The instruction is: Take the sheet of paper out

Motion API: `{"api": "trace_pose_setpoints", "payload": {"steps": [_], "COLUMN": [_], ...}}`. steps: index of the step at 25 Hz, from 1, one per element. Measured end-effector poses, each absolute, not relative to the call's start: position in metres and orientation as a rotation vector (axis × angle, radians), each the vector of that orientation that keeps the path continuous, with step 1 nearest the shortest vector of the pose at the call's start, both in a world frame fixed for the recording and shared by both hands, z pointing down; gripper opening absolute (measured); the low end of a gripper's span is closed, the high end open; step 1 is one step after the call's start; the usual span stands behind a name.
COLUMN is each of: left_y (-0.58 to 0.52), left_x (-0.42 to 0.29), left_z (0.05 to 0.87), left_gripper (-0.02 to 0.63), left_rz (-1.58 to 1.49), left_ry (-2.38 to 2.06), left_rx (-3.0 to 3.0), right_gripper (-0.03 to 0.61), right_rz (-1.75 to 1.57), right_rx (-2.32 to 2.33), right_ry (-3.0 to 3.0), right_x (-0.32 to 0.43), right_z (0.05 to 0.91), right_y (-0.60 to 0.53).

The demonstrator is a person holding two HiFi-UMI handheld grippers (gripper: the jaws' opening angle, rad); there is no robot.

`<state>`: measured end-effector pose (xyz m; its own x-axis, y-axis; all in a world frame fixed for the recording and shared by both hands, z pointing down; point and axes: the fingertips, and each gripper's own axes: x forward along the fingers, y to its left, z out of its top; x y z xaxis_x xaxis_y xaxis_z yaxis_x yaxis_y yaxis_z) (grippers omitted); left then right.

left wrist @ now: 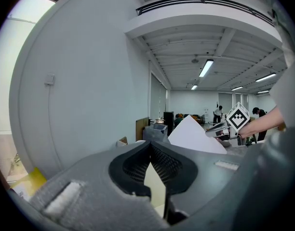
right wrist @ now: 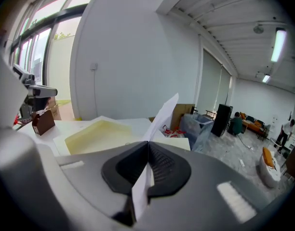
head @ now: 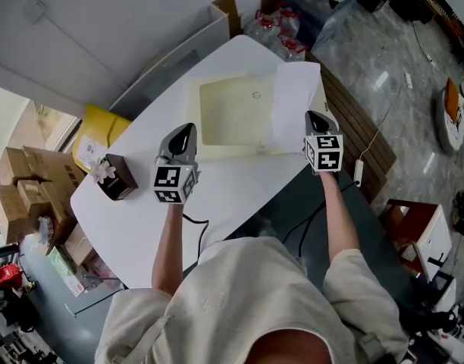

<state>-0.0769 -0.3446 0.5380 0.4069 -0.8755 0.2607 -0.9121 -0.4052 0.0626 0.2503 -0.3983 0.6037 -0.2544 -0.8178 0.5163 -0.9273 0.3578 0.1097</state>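
A white sheet of paper stands lifted over the right end of a pale yellow folder on the white table. My right gripper is shut on the sheet's near edge. In the right gripper view the paper runs edge-on between the closed jaws of the right gripper. My left gripper sits at the folder's near left corner. Its jaws meet at the tip of the left gripper, with the yellow folder pinched between them. The raised paper shows beyond.
A small brown box with a flower stands at the table's left end. Cardboard boxes and a yellow bag lie on the floor to the left. Bottles sit past the far edge, and a slatted bench runs along the right.
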Motion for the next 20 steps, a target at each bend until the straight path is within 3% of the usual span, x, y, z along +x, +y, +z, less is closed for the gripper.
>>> {"api": "trace_pose_setpoints", "payload": {"steps": [20], "left_y": [-0.33], "left_x": [-0.111], "left_z": [0.465], "left_gripper": [0.002], "left_rz": [0.149], "left_ry": [-1.777], "left_rx": [2.492], "right_gripper": [0.003], "right_rz": [-0.058], "right_rx": [1.467], "right_ry": [-2.476], "right_x": [0.153], "right_z": [0.454], "right_y": [-0.374]}}
